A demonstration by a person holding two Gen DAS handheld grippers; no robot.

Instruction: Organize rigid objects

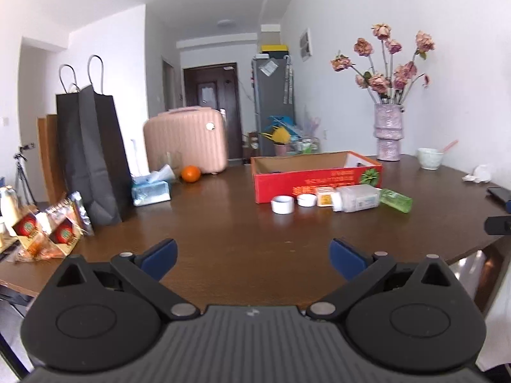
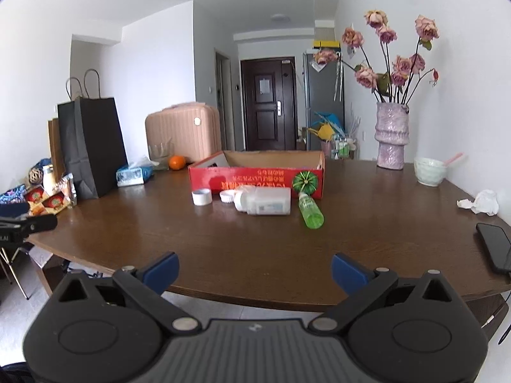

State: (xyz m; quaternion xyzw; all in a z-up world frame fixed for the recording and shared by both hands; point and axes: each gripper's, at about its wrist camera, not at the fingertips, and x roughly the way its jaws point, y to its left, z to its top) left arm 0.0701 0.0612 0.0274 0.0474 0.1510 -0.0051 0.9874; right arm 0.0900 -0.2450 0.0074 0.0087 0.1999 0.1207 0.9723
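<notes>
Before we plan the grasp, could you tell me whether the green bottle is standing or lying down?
Lying down: the green bottle rests on its side on the table, just in front of the red box.

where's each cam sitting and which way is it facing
Left wrist: on the left claw, facing across the brown table at the red box; its open blue fingers show.
Right wrist: on the right claw, at the table's near edge, facing the same box; open fingers show.
Shared: box, green bottle, vase.
</notes>
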